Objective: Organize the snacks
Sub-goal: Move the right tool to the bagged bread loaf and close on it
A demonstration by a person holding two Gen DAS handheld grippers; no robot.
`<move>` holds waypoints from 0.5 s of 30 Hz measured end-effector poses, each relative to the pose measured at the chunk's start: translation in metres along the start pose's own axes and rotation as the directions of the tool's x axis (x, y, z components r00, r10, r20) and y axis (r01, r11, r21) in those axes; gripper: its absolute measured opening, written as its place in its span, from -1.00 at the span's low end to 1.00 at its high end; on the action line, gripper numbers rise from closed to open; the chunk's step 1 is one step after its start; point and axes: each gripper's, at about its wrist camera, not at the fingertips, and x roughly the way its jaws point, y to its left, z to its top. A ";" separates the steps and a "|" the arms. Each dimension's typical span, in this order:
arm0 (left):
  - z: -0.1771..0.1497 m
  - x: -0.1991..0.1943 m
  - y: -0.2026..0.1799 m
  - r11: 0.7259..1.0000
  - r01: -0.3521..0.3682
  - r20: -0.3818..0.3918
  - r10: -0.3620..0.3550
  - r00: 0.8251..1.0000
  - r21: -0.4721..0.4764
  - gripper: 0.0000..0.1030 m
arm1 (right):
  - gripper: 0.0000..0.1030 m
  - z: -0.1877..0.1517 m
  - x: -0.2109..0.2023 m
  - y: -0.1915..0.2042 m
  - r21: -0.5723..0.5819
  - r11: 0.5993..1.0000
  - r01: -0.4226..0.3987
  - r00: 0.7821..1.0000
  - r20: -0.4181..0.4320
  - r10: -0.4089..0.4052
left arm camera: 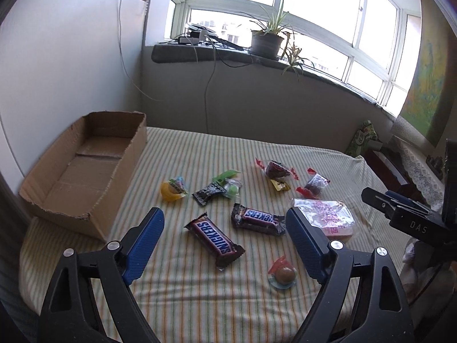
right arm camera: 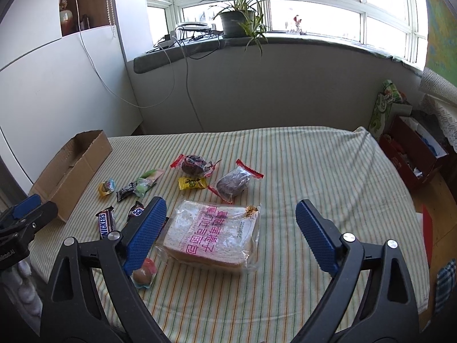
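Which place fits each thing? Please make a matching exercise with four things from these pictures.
Things:
1. cardboard box
2. bagged sliced bread
3. yellow candy
4. potted plant

Places:
A. on the windowsill
B. between the two red-edged dark pastry packets
C. at the left edge of the striped cloth, empty
D. nearest the right gripper, between its open fingers in that view

Pairs: 1-C, 2-D, 3-B, 4-A

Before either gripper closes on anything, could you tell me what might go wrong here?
1. The right gripper frames the soft bread bag; a hard squeeze could crush the slices.
2. Its left finger stands over a small round candy, which could get knocked.
3. The cardboard box has a torn near wall, so dropped snacks might spill out.
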 end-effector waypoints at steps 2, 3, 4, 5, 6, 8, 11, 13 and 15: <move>-0.002 0.008 -0.003 0.999 0.045 -0.031 -0.045 0.999 -0.010 0.54 | 0.73 -0.002 0.008 -0.005 0.025 0.999 -0.038 0.998 -0.039 0.039; -0.003 0.013 -0.004 0.997 0.069 -0.049 -0.070 0.996 -0.017 0.49 | 0.67 -0.003 0.011 -0.007 0.033 0.998 -0.050 0.997 -0.055 0.052; -0.004 0.018 -0.006 0.995 0.096 -0.070 -0.098 0.993 -0.030 0.46 | 0.59 -0.004 0.015 -0.008 0.039 0.997 -0.062 0.995 -0.072 0.065; -0.005 0.023 -0.007 0.991 0.125 -0.090 -0.128 0.988 -0.047 0.41 | 0.56 -0.005 0.019 -0.010 0.047 0.996 -0.077 0.993 -0.089 0.081; -0.007 0.027 -0.010 0.986 0.154 -0.108 -0.160 0.981 -0.060 0.39 | 0.53 -0.007 0.022 -0.012 0.059 0.994 -0.090 0.990 -0.105 0.096; -0.010 0.035 -0.017 0.980 0.187 -0.133 -0.194 0.972 -0.067 0.32 | 0.53 -0.010 0.029 -0.015 0.080 0.991 -0.111 0.984 -0.132 0.121; -0.013 0.045 -0.028 0.972 0.227 -0.166 -0.235 0.958 -0.066 0.24 | 0.48 -0.013 0.036 -0.019 0.107 0.984 -0.145 0.974 -0.162 0.161; -0.015 0.055 -0.033 0.961 0.262 -0.194 -0.274 0.942 -0.089 0.22 | 0.42 -0.015 0.041 -0.023 0.132 0.977 -0.165 0.965 -0.182 0.188; -0.016 0.064 -0.038 0.952 0.288 -0.222 -0.305 0.926 -0.107 0.15 | 0.41 -0.016 0.047 -0.028 0.162 0.970 -0.181 0.956 -0.202 0.212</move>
